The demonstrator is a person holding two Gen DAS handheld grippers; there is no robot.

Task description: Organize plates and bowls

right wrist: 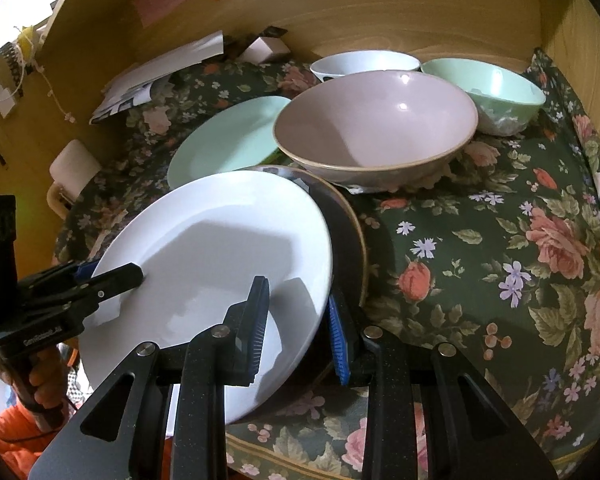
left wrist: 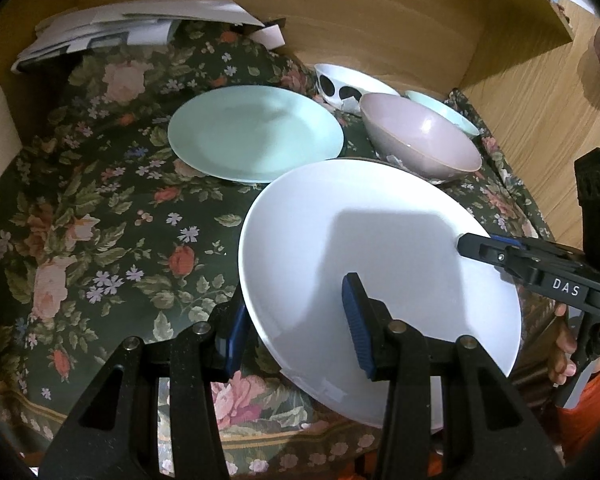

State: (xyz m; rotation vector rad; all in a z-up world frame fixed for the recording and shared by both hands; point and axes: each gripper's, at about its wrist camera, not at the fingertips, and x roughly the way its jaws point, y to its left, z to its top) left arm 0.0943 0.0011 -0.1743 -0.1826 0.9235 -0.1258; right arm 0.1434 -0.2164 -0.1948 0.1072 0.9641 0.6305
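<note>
Large white round plate (left wrist: 380, 280) sits tilted at the near edge of the dark green floral cloth (left wrist: 100, 220), its left rim raised, long axis running near-left to far-right. Left gripper (left wrist: 296, 332): jaws part open, straddling the plate's near-left rim, one blue pad above, one below; whether they press the rim, cannot tell. Right gripper (right wrist: 296, 328): jaws part open across the plate's right rim, also spanning the dark round plate with tan edge (right wrist: 352, 240) beneath it; contact not clear.

Pale mint round plate (left wrist: 256, 132) lies flat behind, near the white plate's far rim. Pink-lilac ceramic bowl (right wrist: 376, 128) stands upright just beyond the dark plate. White bowl with black spots (left wrist: 340, 84) and mint green bowl (right wrist: 496, 88) stand behind it, near the wooden back wall (left wrist: 380, 20).

Open cloth lies left of the plates and, in the right wrist view, right of them. Only the right wrist view shows the dark plate.
</note>
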